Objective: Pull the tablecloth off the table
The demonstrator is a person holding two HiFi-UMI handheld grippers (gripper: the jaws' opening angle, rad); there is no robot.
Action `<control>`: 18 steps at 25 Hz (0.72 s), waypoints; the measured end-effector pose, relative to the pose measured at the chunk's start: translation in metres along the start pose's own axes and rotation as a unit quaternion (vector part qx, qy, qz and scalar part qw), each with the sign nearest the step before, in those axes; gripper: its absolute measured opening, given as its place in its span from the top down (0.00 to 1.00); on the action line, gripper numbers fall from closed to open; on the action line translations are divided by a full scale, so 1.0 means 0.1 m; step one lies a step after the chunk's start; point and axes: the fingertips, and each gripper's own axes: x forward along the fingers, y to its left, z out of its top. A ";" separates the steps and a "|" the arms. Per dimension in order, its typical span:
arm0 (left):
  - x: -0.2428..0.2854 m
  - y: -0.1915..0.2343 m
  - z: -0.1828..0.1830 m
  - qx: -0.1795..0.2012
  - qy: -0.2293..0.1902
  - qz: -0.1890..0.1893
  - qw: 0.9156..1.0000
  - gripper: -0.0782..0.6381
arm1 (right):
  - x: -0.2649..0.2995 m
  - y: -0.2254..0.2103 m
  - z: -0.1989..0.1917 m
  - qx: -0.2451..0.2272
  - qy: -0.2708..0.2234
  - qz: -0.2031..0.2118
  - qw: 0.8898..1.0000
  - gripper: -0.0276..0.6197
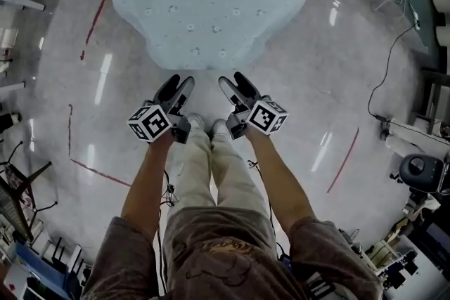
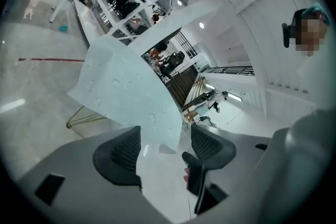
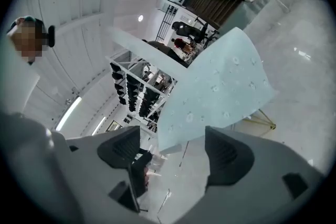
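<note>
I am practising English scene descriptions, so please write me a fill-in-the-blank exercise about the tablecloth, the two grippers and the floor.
1. The tablecloth is pale ____ with small marks.
2. The jaws of the left gripper and the right gripper stand ____, gripping nothing.
3. The thin lines on the floor are ____.

Missing words: blue; open; red.

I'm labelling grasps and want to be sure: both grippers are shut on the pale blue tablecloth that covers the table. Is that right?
Not quite: the left gripper and right gripper are open, fingers wide apart and pressing on nothing, as the left and right gripper views show. The pale blue tablecloth does cover the table.
</note>
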 end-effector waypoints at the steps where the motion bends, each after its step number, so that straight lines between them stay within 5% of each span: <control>1: 0.03 0.05 -0.04 -0.004 0.004 -0.001 1.000 0.48 | 0.03 -0.06 -0.04 0.012 0.002 0.002 1.000 0.38; 7: 0.20 0.30 -0.12 -0.060 -0.015 -0.018 0.998 0.45 | 0.15 -0.32 -0.03 0.061 -0.021 0.006 0.998 0.35; 18: 0.59 0.47 0.11 -0.094 -0.053 -0.041 0.993 0.45 | 0.48 -0.56 0.18 0.080 -0.067 0.027 0.994 0.37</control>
